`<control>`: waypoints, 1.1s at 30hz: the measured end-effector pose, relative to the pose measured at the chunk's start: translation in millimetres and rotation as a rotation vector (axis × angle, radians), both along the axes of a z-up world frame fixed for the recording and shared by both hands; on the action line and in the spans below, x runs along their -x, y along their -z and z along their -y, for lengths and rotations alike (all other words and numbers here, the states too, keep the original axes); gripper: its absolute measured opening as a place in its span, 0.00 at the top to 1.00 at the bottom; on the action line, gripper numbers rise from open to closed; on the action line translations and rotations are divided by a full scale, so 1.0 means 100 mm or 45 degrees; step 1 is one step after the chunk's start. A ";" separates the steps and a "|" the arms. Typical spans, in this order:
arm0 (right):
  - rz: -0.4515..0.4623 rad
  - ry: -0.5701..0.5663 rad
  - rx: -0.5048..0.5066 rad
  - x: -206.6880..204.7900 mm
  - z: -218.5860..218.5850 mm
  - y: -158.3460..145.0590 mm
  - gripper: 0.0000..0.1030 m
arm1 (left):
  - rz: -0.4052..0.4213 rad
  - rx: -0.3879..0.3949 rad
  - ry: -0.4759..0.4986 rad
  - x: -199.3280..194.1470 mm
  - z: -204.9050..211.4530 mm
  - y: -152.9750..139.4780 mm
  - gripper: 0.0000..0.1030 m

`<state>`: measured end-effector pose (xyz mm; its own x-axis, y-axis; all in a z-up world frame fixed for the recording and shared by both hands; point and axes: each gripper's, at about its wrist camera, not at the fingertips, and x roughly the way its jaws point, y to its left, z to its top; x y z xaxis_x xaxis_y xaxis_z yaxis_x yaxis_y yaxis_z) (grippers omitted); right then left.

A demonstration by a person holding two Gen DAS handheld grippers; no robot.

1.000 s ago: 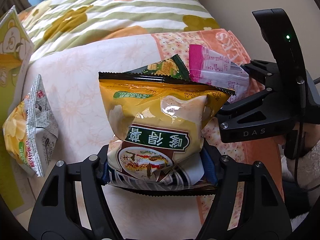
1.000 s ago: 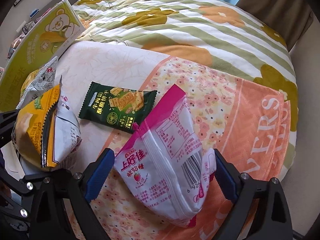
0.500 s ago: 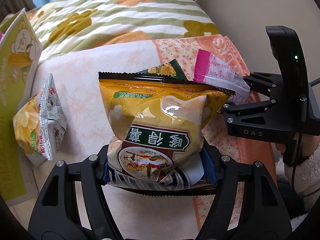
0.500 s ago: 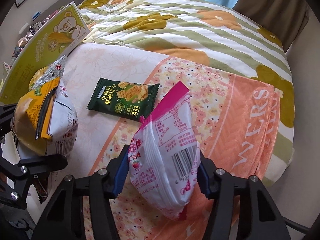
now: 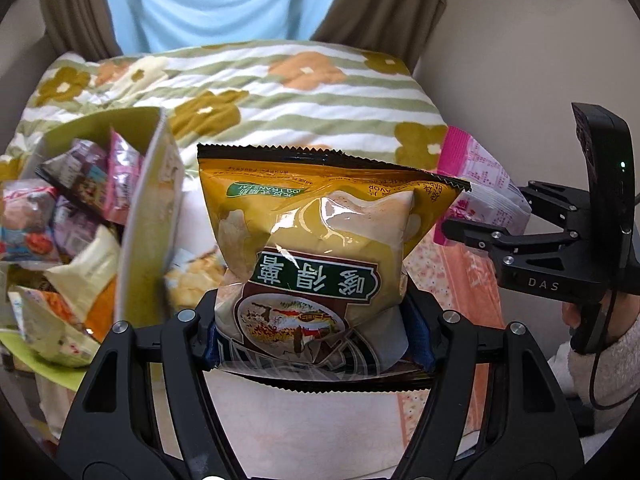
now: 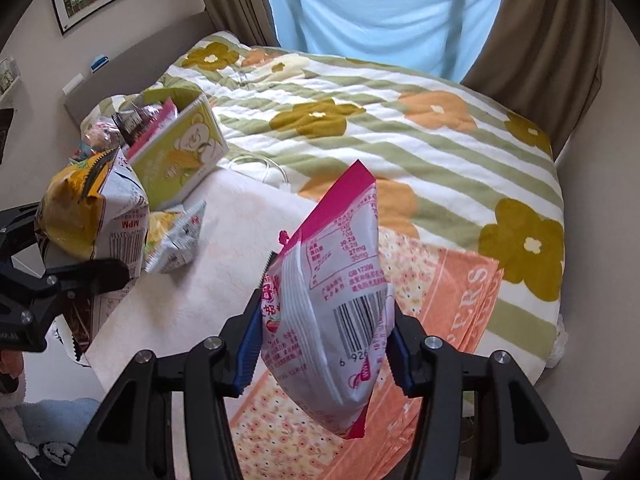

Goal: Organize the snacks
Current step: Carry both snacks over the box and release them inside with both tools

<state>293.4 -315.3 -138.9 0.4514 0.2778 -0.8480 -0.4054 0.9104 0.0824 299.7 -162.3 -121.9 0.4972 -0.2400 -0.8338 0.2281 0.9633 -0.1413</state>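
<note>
Item 1: yellow chip bag [image 5: 320, 248], clenched low between the blue pads of the left tongs [image 5: 318, 344], held clear of the bed [image 6: 400, 128], top seal pointing away. Judged light, air-puffed, crinkly film; contents brittle, so grip the lower body or the seal, not hard across the middle

Item 2: pink-and-white snack pouch [image 6: 332, 304], clamped at mid-body by the right tongs [image 6: 322, 344], also off the bed, pink seal uppermost. Judged light and soft; glossy film may slip, so a hold near the crimped edge is safer

Item 3: green bear-print box [image 6: 180, 152], open-topped, on the bed at the left, already crowded with packets; likely destination

Item 4: small yellow-and-white packet [image 6: 176, 236], lying loose on the bed just beside the box, not yet collected
</note>
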 end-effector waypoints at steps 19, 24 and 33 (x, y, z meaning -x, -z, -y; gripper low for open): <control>0.172 -0.079 -0.192 -0.25 -1.77 -0.75 0.52 | 0.143 -0.021 -0.188 -0.34 -2.18 -0.67 0.35; 0.146 -0.070 -0.189 -0.35 -2.34 -0.74 0.52 | 0.120 -0.029 -0.138 -0.66 -2.64 -0.67 0.35; 0.058 0.054 -0.156 -0.44 -3.00 -0.56 0.52 | 0.047 -0.034 0.014 -1.28 -3.06 -0.49 0.31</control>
<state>337.8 -14.9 -82.7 0.5024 0.3579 -0.7871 -0.3729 0.9110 0.1762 427.7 143.9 -73.1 0.5254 -0.2235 -0.8210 0.2432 0.9641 -0.1069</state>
